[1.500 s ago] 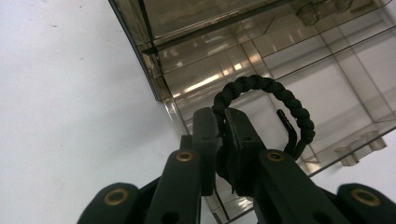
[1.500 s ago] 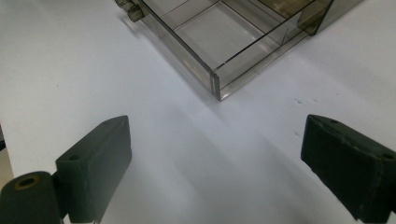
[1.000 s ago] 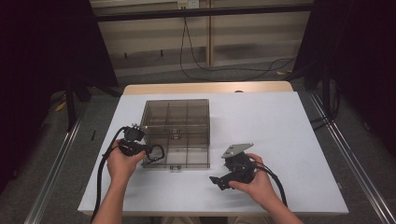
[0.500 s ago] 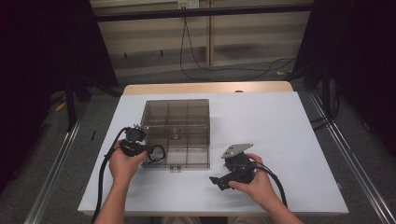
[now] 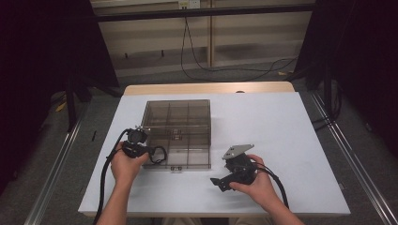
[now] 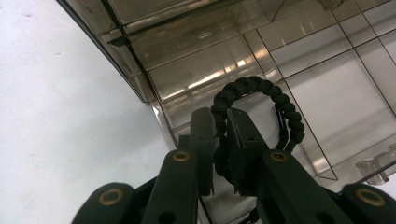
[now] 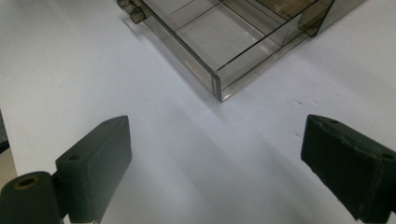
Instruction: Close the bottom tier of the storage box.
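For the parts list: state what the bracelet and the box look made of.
Bracelet: matte black braided cord, judging by the knotted weave; the fibre can't be told.
Box: probably smoke-tinted clear plastic, glossy; the dividers and table show through it.

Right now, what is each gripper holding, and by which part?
The left gripper pinches a black braided bracelet by one side of its loop, over the clear compartment box. The right gripper is open and holds nothing.

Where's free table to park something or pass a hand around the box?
Bare white table runs wide right of the clear compartment box, up to the far edge, and in front of the open right gripper. A narrower strip lies left of the box. Crowded: the box's near-left corner, where the left gripper holds a black braided bracelet over it.
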Demonstrator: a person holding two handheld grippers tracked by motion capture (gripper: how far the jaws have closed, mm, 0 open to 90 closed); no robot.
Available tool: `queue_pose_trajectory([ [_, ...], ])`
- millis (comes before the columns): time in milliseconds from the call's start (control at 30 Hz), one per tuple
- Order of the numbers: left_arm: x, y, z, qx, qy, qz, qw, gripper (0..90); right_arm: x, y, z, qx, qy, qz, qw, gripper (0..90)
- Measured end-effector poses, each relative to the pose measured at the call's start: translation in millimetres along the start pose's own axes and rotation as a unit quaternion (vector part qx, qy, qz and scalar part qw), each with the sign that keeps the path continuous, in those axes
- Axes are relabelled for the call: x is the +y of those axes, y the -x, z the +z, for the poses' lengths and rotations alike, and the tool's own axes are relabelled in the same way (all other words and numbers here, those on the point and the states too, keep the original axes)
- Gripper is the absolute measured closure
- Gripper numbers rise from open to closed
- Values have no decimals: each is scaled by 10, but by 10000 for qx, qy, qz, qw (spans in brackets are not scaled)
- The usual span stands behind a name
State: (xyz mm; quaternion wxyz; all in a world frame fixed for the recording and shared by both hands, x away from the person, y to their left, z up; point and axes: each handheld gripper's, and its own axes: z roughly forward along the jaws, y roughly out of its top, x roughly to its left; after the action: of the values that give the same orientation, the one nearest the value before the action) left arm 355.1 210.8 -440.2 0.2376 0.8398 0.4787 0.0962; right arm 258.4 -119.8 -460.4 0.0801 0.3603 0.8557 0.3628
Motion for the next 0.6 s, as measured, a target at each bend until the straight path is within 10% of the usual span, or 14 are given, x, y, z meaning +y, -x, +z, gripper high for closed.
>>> queue_pose_trajectory([
  [600, -94, 8, -19, -55, -69, 65, 9999, 816, -1, -7, 4, -10, -14, -23, 10000, 85],
])
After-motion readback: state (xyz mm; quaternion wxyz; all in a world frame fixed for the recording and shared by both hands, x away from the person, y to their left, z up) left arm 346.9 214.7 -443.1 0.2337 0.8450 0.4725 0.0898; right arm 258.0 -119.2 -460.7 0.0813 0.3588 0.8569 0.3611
